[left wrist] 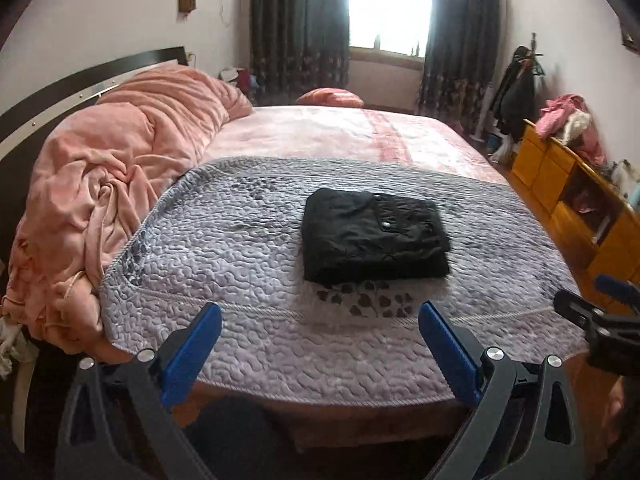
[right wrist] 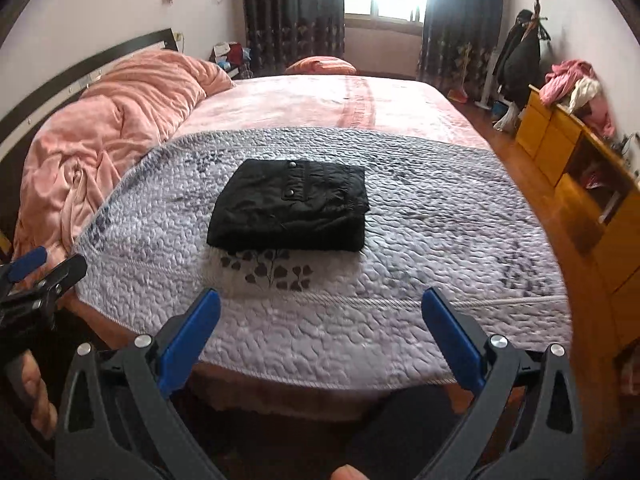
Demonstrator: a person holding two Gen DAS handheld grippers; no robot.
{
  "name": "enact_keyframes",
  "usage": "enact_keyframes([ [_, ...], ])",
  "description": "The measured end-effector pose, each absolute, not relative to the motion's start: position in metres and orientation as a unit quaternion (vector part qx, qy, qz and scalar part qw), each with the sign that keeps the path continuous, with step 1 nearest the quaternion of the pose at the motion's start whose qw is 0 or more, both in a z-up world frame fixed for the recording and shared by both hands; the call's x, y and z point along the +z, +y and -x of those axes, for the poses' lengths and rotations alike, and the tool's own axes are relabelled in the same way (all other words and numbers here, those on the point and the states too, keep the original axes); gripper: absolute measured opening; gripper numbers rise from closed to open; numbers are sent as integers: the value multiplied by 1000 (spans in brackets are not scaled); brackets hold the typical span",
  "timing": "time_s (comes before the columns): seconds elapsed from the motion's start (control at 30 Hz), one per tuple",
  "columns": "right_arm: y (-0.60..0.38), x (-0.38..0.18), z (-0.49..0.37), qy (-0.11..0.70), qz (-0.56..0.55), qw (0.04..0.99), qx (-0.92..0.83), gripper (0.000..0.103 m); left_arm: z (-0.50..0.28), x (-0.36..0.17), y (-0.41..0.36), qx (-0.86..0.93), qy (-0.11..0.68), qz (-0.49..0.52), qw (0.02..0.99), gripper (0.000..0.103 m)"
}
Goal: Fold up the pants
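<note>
Nearest, the left gripper (left wrist: 320,344) and the right gripper (right wrist: 320,332) both hang over the front edge of the bed with their blue fingers (left wrist: 192,356) spread wide and holding nothing. Just beyond them, the black pants (right wrist: 290,206) lie folded into a compact rectangle on the grey quilted cover (right wrist: 420,240), above a dark leaf print (right wrist: 272,270), apart from both grippers. Farther back are a crumpled pink blanket (left wrist: 120,184) at the left, a yellow wooden cabinet (right wrist: 576,160) at the right, and dark curtains (left wrist: 296,20) beside the bright window (left wrist: 390,0).
</note>
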State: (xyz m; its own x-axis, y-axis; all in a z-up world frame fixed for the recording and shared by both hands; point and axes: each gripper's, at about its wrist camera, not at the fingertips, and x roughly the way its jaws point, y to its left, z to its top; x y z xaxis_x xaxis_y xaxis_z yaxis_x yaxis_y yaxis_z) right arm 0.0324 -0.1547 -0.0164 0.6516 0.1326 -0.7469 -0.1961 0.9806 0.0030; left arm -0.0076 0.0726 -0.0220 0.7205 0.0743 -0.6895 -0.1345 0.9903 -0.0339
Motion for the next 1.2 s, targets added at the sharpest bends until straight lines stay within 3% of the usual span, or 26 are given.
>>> enact_keyframes([
  [0.47, -160, 23, 41, 339, 19, 936, 92, 100, 76, 16, 47, 45, 356, 32, 933, 99],
  [1.2, -158, 18, 28, 337, 18, 937, 87, 100, 56, 4, 54, 41, 376, 67, 923, 99],
])
